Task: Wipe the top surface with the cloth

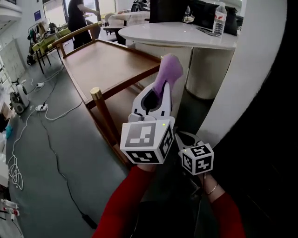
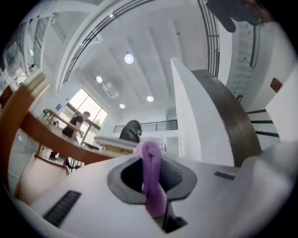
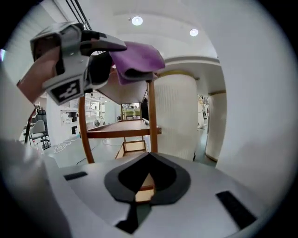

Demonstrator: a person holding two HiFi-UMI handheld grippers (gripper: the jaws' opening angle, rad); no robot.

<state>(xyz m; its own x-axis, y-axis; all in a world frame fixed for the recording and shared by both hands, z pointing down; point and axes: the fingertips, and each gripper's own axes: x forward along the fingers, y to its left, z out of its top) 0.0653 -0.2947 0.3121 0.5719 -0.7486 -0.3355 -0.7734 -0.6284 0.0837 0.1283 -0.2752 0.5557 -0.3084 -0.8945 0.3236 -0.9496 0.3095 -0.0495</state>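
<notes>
The left gripper [image 1: 156,95] pinches the purple cloth [image 1: 168,69], held raised. In the head view, the wooden trolley's top tray [image 1: 104,62] lies at 10 o'clock from it, with its long axis running 10-to-4. The right gripper [image 3: 148,179] is farther off, its jaws together and empty.

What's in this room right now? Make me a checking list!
Surface: cart top, bare wood, nothing on it.
Job's things: purple cloth, held up in the air near the cart's corner.
Clutter: bottle and dark bags on the white counter.
Grippers: left gripper shut on the cloth; right gripper shut, nothing in it.
Cables: white cables loose on the floor.
Surroundings: a person beyond the cart.
</notes>
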